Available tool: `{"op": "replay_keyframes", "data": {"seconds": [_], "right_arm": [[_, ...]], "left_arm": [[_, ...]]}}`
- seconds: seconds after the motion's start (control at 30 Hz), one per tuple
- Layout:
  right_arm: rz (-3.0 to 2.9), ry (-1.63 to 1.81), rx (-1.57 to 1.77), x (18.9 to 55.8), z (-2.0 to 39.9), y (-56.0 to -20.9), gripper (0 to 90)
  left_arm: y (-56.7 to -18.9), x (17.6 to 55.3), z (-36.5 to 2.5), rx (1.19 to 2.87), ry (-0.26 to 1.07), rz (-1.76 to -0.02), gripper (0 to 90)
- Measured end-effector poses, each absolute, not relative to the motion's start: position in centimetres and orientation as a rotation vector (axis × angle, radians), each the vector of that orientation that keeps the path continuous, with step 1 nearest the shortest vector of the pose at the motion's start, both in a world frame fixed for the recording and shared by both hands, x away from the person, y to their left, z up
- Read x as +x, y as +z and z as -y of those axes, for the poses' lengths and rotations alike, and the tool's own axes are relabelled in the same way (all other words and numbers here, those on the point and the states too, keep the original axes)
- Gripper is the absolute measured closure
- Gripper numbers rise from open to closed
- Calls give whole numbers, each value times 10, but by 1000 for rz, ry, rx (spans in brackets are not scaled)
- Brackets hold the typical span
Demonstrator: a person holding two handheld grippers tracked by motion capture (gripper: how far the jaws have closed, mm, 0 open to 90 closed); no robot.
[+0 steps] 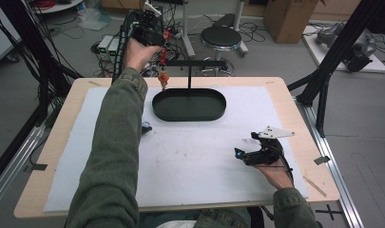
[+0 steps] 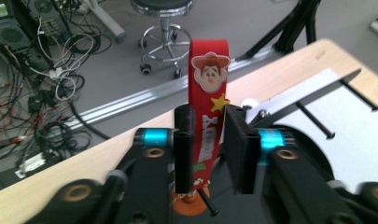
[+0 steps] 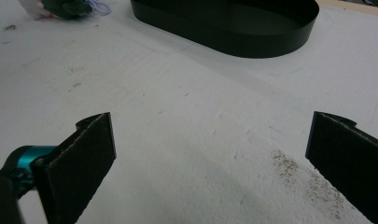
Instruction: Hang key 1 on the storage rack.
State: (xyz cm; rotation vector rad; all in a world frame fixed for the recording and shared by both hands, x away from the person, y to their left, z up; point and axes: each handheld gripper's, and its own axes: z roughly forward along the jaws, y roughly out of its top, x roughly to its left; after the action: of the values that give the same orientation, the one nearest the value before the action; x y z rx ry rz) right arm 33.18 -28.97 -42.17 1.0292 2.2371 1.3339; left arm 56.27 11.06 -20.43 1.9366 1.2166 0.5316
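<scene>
A red rubber strap (image 2: 207, 88) with a cartoon cowboy face hangs between the jaws of my left gripper (image 2: 209, 140); an orange charm (image 2: 189, 205) dangles below it by a black peg. The jaws stand slightly apart with a thin gap on the right side, so the pads do not press the strap. From above, the left gripper (image 1: 159, 45) is raised at the left end of the black rack's crossbar (image 1: 199, 62), with the strap (image 1: 164, 53) and charm (image 1: 163, 78) hanging under it. My right gripper (image 1: 245, 145) rests on the white mat, wide open and empty (image 3: 210, 154).
The rack stands in a black oval tray (image 1: 189, 105) at the back middle of the mat (image 1: 195, 152); its rim (image 3: 233, 37) lies ahead of the right gripper. A small green and white object (image 1: 146, 127) lies left of centre. A stool (image 1: 221, 35) and cables are behind the table.
</scene>
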Motion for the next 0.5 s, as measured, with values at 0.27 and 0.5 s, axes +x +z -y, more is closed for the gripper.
{"op": "replay_keyframes", "data": {"seconds": [0.27, 0.5], "right_arm": [[-2228, 1332, 1058, 329, 292, -420, 5], [-2237, 1320, 1072, 328, 292, -420, 5]], "left_arm": [[-210, 551, -135, 1915, 537, -1194, 17], [-214, 536, -162, 1887, 461, -1168, 17]]}}
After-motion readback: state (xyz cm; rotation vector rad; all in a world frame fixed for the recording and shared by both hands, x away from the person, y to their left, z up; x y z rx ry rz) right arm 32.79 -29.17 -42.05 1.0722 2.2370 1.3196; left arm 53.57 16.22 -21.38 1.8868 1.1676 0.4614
